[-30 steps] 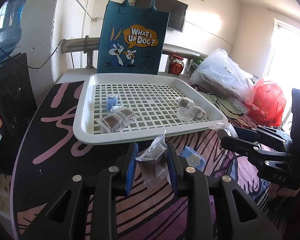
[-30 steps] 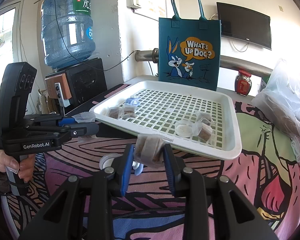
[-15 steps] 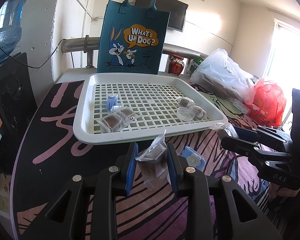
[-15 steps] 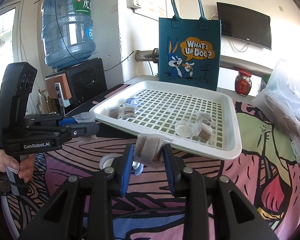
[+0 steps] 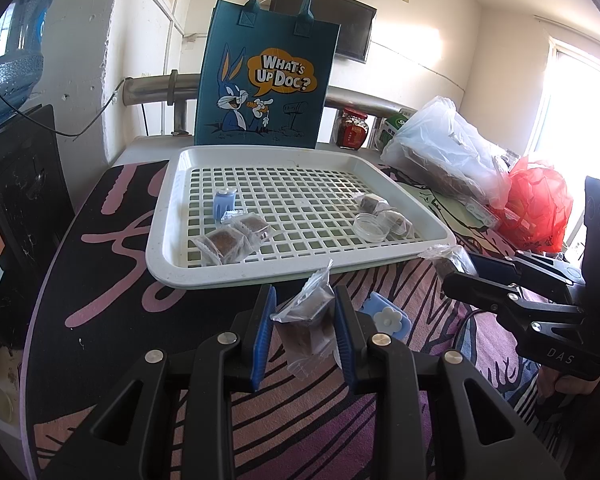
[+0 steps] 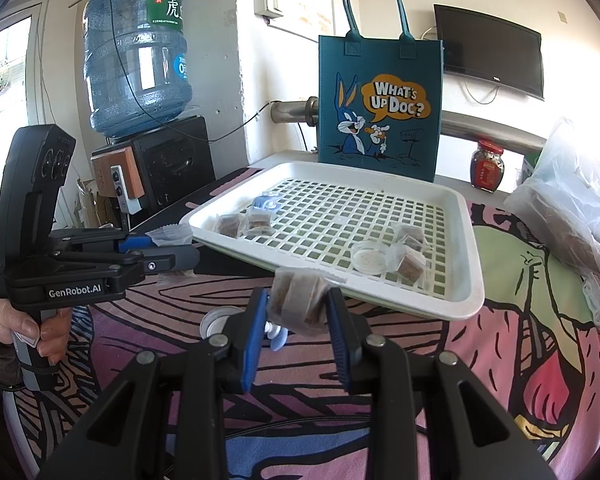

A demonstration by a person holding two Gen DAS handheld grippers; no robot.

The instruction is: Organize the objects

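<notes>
In the left wrist view my left gripper point(image 5: 303, 300) is shut on a clear-wrapped brown snack packet point(image 5: 308, 324), just short of the white grid tray's near rim point(image 5: 160, 256). My right gripper point(image 6: 297, 310) is likewise shut on a wrapped brown snack point(image 6: 296, 292) in front of the tray point(image 6: 470, 280). Each gripper also shows in the other's view, at the side: the right gripper point(image 5: 460, 266) and the left gripper point(image 6: 180, 250). On the tray lie a blue clip point(image 5: 225, 204), two wrapped snacks point(image 5: 230, 240), a small clear dish point(image 5: 372, 227) and more wrapped snacks point(image 5: 374, 203).
A blue flower clip point(image 5: 388, 318) and a white lid point(image 6: 216, 318) lie on the patterned cloth before the tray. A teal cartoon tote point(image 5: 264, 80) stands behind it. Plastic bags point(image 5: 440, 156), a red bag point(image 5: 540, 204) and a jar point(image 5: 352, 128) crowd the right.
</notes>
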